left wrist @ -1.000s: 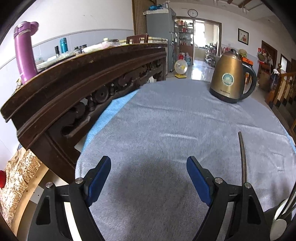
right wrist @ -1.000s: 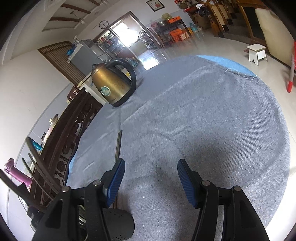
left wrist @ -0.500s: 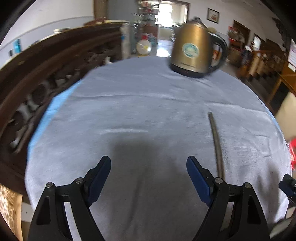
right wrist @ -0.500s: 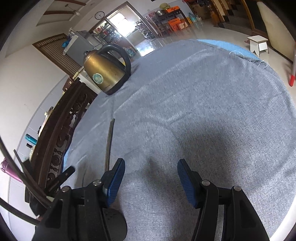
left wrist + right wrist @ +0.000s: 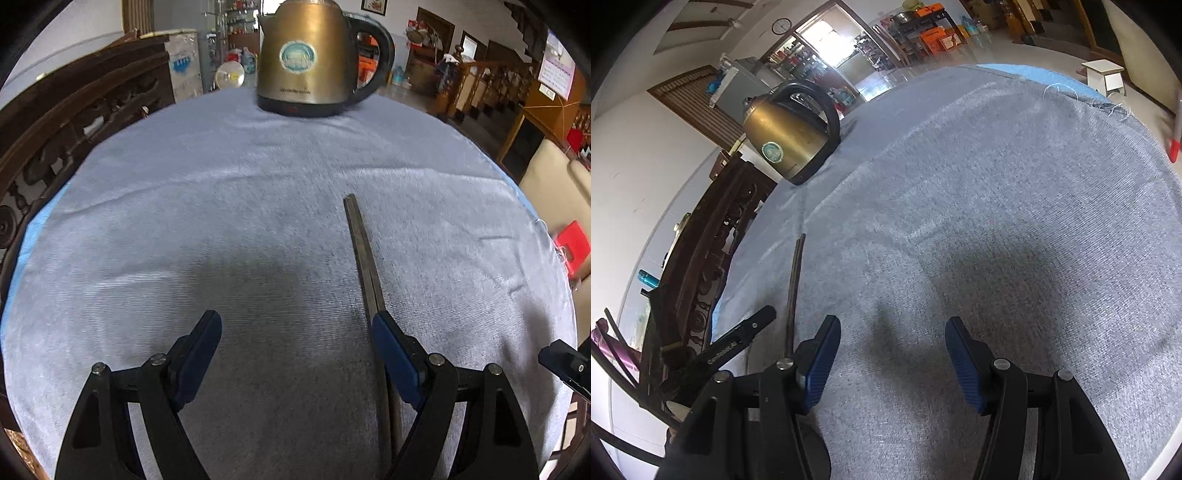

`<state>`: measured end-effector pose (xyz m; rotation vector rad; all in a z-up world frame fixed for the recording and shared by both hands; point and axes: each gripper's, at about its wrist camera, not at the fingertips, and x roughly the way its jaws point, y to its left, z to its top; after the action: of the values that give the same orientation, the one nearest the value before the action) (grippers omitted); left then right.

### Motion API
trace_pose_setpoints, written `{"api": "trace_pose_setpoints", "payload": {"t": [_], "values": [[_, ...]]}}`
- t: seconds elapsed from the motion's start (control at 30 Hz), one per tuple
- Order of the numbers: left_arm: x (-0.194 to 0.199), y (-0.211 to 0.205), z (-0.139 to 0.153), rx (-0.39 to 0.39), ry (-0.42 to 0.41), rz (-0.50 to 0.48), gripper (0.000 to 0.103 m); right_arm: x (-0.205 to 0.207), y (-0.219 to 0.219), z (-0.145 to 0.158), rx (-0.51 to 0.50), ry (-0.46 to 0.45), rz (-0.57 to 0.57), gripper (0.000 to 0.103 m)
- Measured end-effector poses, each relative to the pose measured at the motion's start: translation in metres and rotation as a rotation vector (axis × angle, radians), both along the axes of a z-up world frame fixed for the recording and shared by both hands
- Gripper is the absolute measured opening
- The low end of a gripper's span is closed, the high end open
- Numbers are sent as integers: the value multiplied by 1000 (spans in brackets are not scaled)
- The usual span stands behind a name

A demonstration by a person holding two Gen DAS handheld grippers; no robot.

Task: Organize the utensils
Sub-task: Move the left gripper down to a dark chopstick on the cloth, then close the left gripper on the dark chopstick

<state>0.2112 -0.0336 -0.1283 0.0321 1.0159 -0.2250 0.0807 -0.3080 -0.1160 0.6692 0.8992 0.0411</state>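
A pair of dark chopsticks (image 5: 364,258) lies side by side on the grey cloth of the round table (image 5: 221,221), pointing away from me. My left gripper (image 5: 295,334) is open and empty; its right finger (image 5: 391,350) sits over the near part of the chopsticks. In the right wrist view the chopsticks (image 5: 793,288) lie just left of my right gripper (image 5: 892,343), which is open and empty above the cloth. A black perforated holder (image 5: 809,454) with dark utensils sits at the lower left, partly hidden behind the gripper body.
A brass electric kettle (image 5: 314,59) stands at the far side of the table; it also shows in the right wrist view (image 5: 790,136). A dark carved wooden sideboard (image 5: 66,110) runs along the left edge. The left gripper's tip (image 5: 738,341) shows beside the chopsticks.
The left gripper has swung right, from the sideboard toward the kettle, and now sits over the near end of the chopsticks. The right gripper shifted slightly. Both stayed open.
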Motion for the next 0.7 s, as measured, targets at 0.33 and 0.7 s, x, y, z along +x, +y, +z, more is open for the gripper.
{"api": "trace_pose_setpoints", "payload": {"t": [0.33,0.7], "values": [[18,-10,-8,-4,14,-32,84,13,6,-2,-12,3,14,62],[37,-22,-12,83,44,-55,90,18,8,-5,-13,12,14,62]]}}
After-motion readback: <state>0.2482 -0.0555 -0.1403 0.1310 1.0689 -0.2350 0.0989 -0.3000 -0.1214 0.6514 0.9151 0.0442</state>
